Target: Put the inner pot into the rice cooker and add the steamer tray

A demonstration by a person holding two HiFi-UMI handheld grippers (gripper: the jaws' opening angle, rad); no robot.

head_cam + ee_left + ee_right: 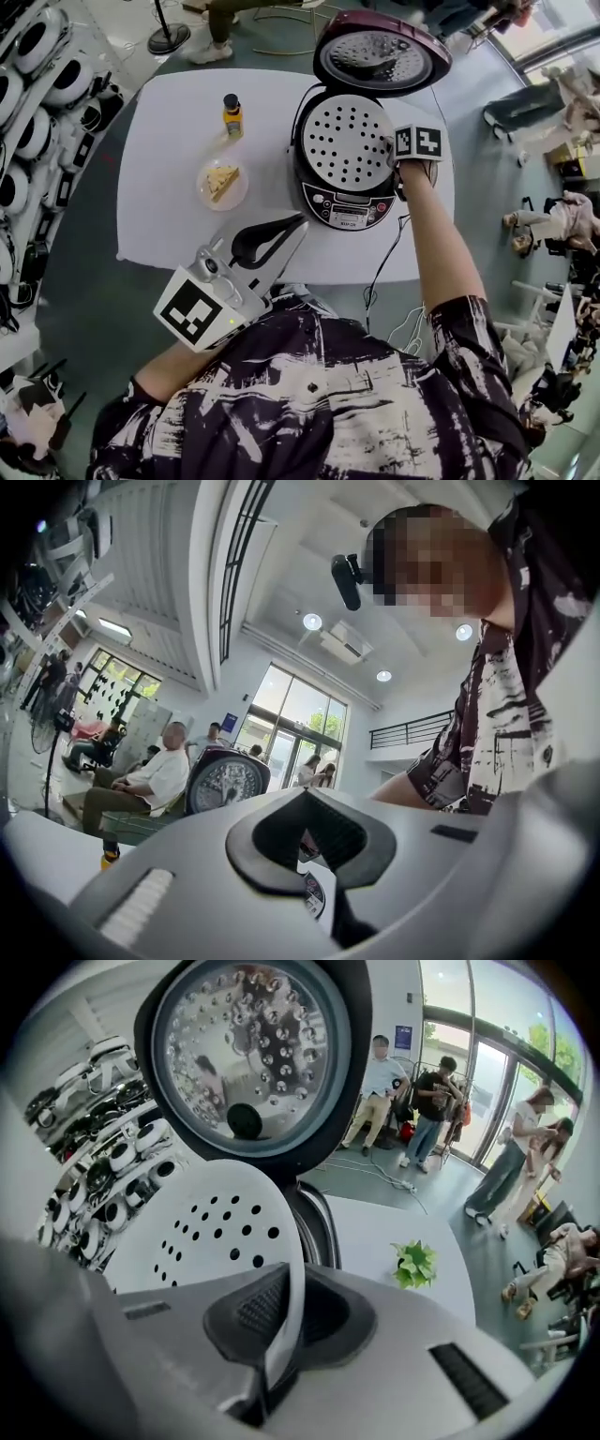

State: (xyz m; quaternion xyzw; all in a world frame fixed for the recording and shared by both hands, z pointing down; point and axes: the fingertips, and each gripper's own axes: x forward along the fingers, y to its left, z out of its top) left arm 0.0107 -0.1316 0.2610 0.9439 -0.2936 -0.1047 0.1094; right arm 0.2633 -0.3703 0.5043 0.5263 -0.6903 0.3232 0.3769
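The dark red rice cooker stands on the white table with its lid swung up. A white perforated steamer tray lies over the cooker's opening and hides whatever is inside. My right gripper is shut on the tray's right rim. In the right gripper view the tray runs edge-on between that gripper's pads, below the lid. My left gripper hangs near my body at the table's front edge, shut with nothing in it. From the left gripper the lid shows ahead.
A yellow bottle and a plate with food sit left of the cooker. A black power cord drops off the table's front edge. A small green plant stands on the table behind the cooker. People sit and stand around the room.
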